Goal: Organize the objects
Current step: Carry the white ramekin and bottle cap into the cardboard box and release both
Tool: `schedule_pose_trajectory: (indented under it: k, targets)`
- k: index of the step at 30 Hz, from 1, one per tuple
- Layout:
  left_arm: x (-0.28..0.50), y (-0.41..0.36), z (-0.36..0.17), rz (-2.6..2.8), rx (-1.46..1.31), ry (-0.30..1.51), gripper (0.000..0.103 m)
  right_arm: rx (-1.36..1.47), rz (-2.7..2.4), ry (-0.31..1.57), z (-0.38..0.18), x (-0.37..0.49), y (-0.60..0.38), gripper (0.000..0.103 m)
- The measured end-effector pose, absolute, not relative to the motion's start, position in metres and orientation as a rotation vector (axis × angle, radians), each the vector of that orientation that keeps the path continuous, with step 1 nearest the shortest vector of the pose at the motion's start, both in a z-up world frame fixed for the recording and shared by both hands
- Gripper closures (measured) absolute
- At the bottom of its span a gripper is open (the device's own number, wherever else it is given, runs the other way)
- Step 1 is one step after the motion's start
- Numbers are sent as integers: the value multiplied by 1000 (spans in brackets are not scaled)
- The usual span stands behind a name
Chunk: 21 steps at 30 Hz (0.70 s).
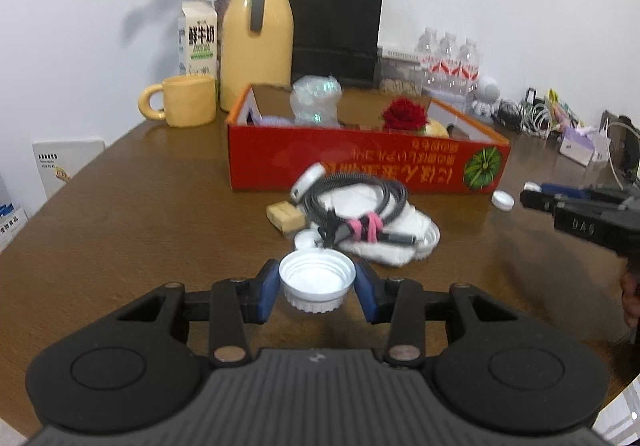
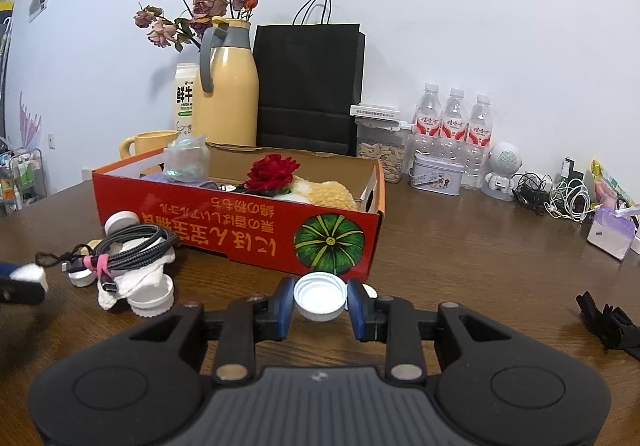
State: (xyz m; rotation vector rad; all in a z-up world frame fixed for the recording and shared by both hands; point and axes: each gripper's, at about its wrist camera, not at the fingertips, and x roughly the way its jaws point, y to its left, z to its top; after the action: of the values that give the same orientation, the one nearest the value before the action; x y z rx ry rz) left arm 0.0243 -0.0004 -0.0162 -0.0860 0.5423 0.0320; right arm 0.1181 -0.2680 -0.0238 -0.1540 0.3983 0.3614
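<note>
I hold a white cap in each hand, both mouth-up and clear of the tabletop (image 2: 460, 246). The left gripper (image 1: 317, 288) has its blue fingers (image 1: 267, 290) pressed on a wide cap (image 1: 317, 282), closed only as far as its rim allows. The right gripper (image 2: 320, 302) pinches a smaller cap (image 2: 320, 296) the same way, its fingers (image 2: 285, 308) set narrower. Gripped across the rim, each cap sits level and should drop cleanly.

Just ahead stands the red box (image 2: 240, 234), open-topped, already taking a red rose (image 2: 272, 171), a clear crumpled wrapper (image 2: 186, 157) and something yellow and woolly. I judge it the collecting point, and both caps seem bound for it.

Beside the box lies the remaining pile: a coiled cable (image 1: 354, 201) bound with a pink tie, resting on a white cloth (image 1: 400, 234), with more white caps tucked around it and one (image 1: 503, 200) lying alone near the box's corner. A yellow jug (image 1: 256, 33), mug (image 1: 184, 99) and black bag (image 1: 336, 25) stand behind, out of the way.
</note>
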Motion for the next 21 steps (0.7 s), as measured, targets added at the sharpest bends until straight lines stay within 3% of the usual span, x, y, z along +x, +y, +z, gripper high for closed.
schedule_pose_trajectory:
  k: [12,21]
  targets:
    - [24,18,20,31,-83,431,62,-151,347,412,-24,120,-259,76]
    - [73,10,38,-13,-78,400,62,-158,375,359,0,133,-248,76]
